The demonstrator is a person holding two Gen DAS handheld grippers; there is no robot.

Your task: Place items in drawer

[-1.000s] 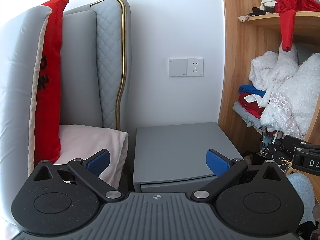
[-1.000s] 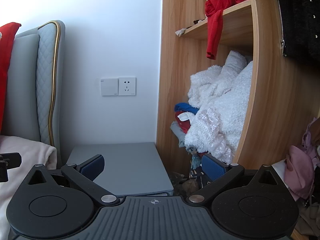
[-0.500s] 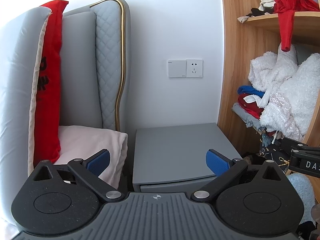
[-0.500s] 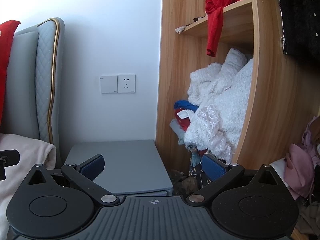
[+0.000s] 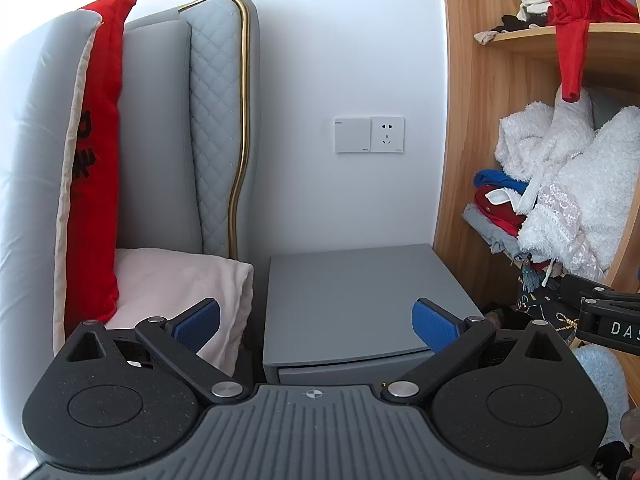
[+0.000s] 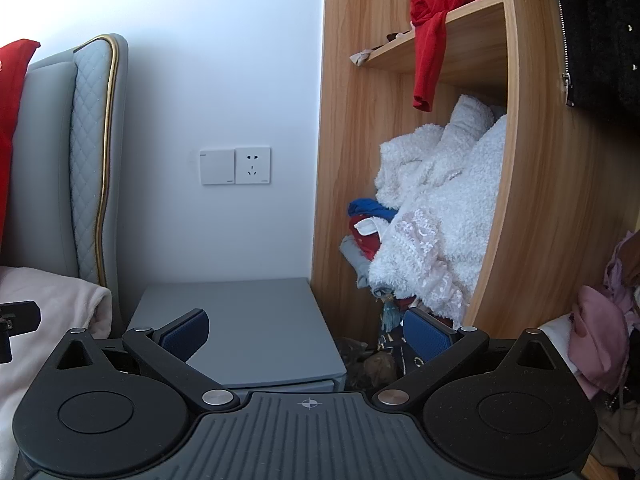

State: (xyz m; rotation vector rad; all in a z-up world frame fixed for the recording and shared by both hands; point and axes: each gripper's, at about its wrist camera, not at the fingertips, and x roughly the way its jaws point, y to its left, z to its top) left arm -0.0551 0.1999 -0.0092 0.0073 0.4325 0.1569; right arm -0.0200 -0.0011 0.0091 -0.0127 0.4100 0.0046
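A grey bedside cabinet (image 5: 360, 296) stands between the bed and the wooden wardrobe; the front of its top drawer (image 5: 344, 372) shows just under the lid, shut. My left gripper (image 5: 316, 324) hovers in front of and above the cabinet, open and empty. My right gripper (image 6: 306, 332) is also open and empty, aimed at the cabinet's (image 6: 236, 320) right edge and the wardrobe's foot. The right gripper's body (image 5: 608, 324) pokes into the left wrist view at the right edge.
An upholstered headboard (image 5: 216, 128) with a red cushion (image 5: 96, 160) and pink blanket (image 5: 176, 284) lies left. The wardrobe (image 6: 532, 184) shelves hold white fluffy clothes (image 6: 440, 216) and a hanging red garment (image 6: 432, 44). Clutter (image 6: 372, 364) sits on the floor beside the cabinet. A wall socket (image 5: 370, 135) sits above.
Both views have shifted only slightly; the right gripper has dropped a touch and the cabinet sits marginally higher in its view. Both grippers stay open.
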